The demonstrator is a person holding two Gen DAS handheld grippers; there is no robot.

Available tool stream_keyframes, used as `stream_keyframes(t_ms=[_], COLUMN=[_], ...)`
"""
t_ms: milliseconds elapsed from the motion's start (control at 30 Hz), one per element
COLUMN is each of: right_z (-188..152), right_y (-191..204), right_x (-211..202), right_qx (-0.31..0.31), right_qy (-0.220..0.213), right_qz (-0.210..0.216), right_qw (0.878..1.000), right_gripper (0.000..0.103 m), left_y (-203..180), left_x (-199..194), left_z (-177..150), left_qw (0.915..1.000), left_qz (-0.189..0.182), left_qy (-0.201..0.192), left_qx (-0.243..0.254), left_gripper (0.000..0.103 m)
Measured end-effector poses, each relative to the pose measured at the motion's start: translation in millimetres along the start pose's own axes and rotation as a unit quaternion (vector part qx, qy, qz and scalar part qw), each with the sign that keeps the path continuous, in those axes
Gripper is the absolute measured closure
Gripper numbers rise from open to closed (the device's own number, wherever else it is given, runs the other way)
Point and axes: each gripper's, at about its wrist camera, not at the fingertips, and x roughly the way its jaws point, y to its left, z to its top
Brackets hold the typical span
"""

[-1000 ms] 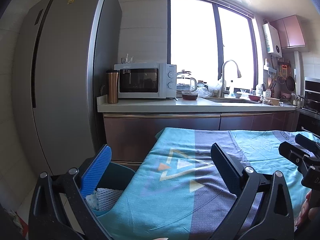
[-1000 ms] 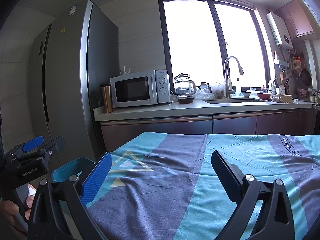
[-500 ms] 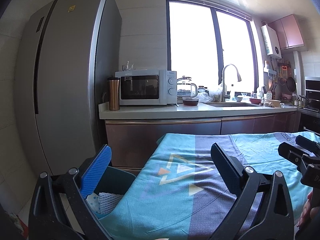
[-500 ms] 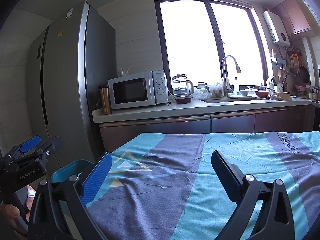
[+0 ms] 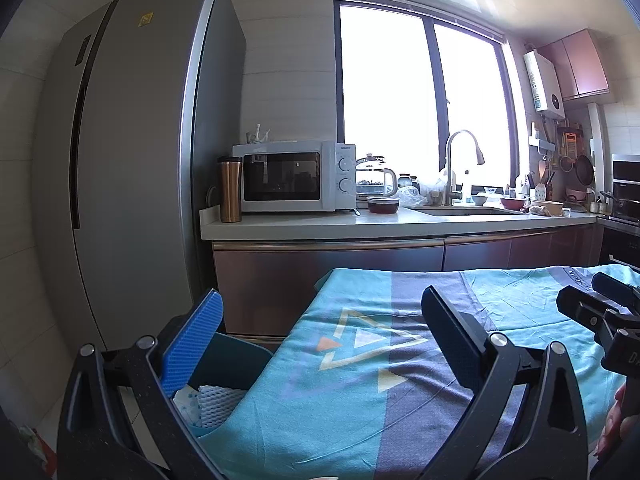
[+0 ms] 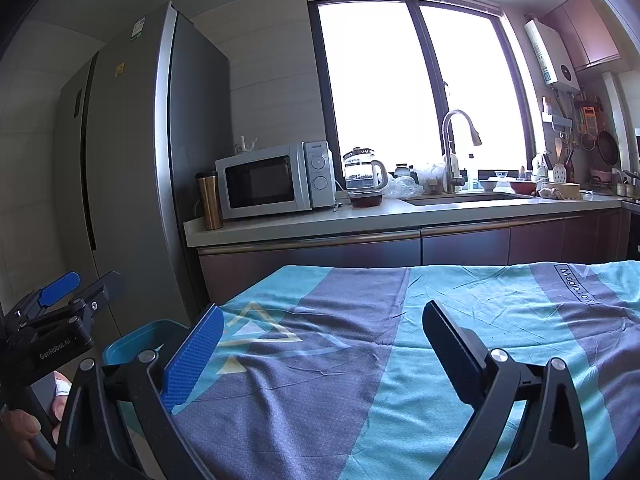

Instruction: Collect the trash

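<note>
A teal trash bin (image 5: 236,364) stands on the floor at the left end of the table; white foam netting and paper (image 5: 212,400) lie inside it. The bin's rim also shows in the right wrist view (image 6: 132,338). My left gripper (image 5: 320,316) is open and empty, held above the table's left edge next to the bin. My right gripper (image 6: 320,336) is open and empty above the tablecloth. The left gripper shows from the side in the right wrist view (image 6: 64,300). No trash shows on the cloth.
The table wears a teal and grey tablecloth (image 6: 400,340). Behind it runs a kitchen counter (image 5: 380,222) with a microwave (image 5: 294,176), copper tumbler (image 5: 230,188), glass kettle (image 6: 362,174) and sink tap (image 5: 456,168). A tall grey fridge (image 5: 132,184) stands at the left.
Both grippers have tilted or risen slightly, so the counter and window sit lower in view. Both stay open and empty.
</note>
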Motion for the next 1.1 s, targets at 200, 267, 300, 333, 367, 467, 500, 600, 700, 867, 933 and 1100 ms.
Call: stream_keyframes(t_ms=[200,267,300,333,367,467,500,600,700,867,933,1100], right_z=[0.3,0.3,0.3,0.9,1.0,1.2,1.0,1.6,1.4,1.6,1.4,1.6], right_y=[-2.4,-2.5,-2.7,-3.1,-3.6,-3.7,-3.5,-3.7,-3.4,-4.0,-3.8,-3.7], right_x=[-0.4,-0.1,-0.4,0.8,0.8,0.9,0.7,1.7,2.1,2.8,3.2,3.0], right_qx=[0.002,0.002,0.002,0.002,0.003,0.003,0.002,0.002,0.003,0.002,0.002,0.002], right_qy=[0.0,0.0,0.0,0.0,0.0,0.0,0.0,0.001,0.002,0.002,0.002,0.002], right_qz=[0.001,0.0,0.0,0.001,0.001,0.001,0.0,0.001,0.0,0.001,0.0,0.0], right_qw=[1.0,1.0,1.0,1.0,1.0,1.0,1.0,1.0,1.0,1.0,1.0,1.0], right_gripper=[0.007,0.007,0.007,0.007,0.007,0.007,0.007,0.007,0.007,0.007,0.007,0.007], left_y=[-0.2,-0.6,-0.9,-1.3,-1.5,-1.9,-2.0,-2.1,-1.6,-2.0,-2.1,-1.4], left_x=[0.0,0.0,0.1,0.4,0.7,1.2,1.2,1.5,1.8,1.9,1.9,1.9], left_z=[0.3,0.4,0.1,0.0,0.4,0.5,0.6,0.3,0.2,0.4,0.3,0.4], left_qw=[1.0,1.0,1.0,1.0,1.0,1.0,1.0,1.0,1.0,1.0,1.0,1.0], left_qz=[0.001,0.002,0.002,0.001,0.001,0.0,0.0,0.001,0.001,0.002,0.002,0.002], left_qy=[0.0,0.0,0.001,0.001,0.002,0.003,0.003,0.004,0.006,0.006,0.006,0.007], left_qx=[0.0,0.0,0.001,0.001,0.001,0.001,0.001,0.0,-0.001,-0.002,-0.001,-0.001], left_gripper=[0.005,0.005,0.005,0.005,0.005,0.005,0.005,0.005,0.005,0.005,0.005,0.005])
